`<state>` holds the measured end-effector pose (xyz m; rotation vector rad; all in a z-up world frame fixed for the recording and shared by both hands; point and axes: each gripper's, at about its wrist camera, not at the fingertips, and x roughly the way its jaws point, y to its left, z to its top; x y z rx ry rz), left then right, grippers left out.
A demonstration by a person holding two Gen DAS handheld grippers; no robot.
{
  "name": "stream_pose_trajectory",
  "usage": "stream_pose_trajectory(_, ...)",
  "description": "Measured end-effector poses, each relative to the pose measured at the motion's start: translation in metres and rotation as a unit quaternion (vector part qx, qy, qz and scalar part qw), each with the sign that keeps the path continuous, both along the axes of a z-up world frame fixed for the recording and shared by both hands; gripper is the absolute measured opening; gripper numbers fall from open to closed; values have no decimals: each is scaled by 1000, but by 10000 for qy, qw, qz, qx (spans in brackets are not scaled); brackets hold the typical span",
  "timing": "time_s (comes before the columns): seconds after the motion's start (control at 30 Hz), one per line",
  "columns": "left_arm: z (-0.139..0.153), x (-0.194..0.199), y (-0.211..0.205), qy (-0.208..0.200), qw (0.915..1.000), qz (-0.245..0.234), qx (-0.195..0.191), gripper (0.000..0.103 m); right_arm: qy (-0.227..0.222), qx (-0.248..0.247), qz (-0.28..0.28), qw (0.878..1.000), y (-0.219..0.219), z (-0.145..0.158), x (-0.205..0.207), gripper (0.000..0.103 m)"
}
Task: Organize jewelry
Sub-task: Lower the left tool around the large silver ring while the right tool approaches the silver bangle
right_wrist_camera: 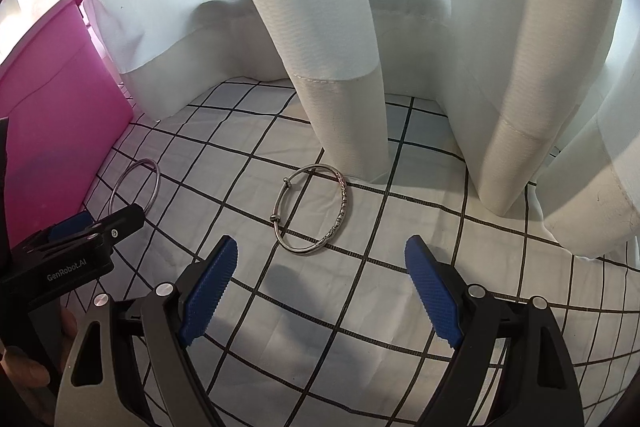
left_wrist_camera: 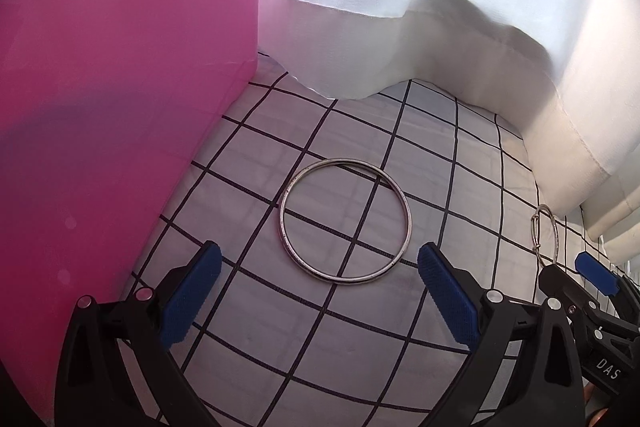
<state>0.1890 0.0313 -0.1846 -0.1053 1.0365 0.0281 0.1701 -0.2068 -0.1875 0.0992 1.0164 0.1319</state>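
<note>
A plain silver bangle (left_wrist_camera: 348,160) lies flat on the white cloth with black grid lines (left_wrist_camera: 476,163). My left gripper (left_wrist_camera: 320,269) hovers just in front of it, open, its blue pads (left_wrist_camera: 196,291) empty. In the right wrist view an engraved silver bangle with a sliding clasp (right_wrist_camera: 345,203) rests on the same cloth (right_wrist_camera: 400,307), a little ahead of my open right gripper (right_wrist_camera: 322,253). Each view catches the other side too: the engraved bangle (left_wrist_camera: 535,227) and right gripper (left_wrist_camera: 568,273) at the far right, the plain bangle (right_wrist_camera: 154,183) and left gripper (right_wrist_camera: 104,223) at the left.
A pink plastic box (left_wrist_camera: 100,107) stands close on the left, its wall (right_wrist_camera: 60,107) beside the plain bangle. White curtain folds (left_wrist_camera: 400,7) hang onto the cloth behind both bangles, one fold (right_wrist_camera: 344,99) nearly touching the engraved bangle. A hand (right_wrist_camera: 24,367) shows at lower left.
</note>
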Motion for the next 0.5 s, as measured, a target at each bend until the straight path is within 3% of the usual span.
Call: stream_pose_trajectory(0.5,-4,34,-14,-92,9993,-121,336,97,-131,-379,15,9992,24,-12,25,82)
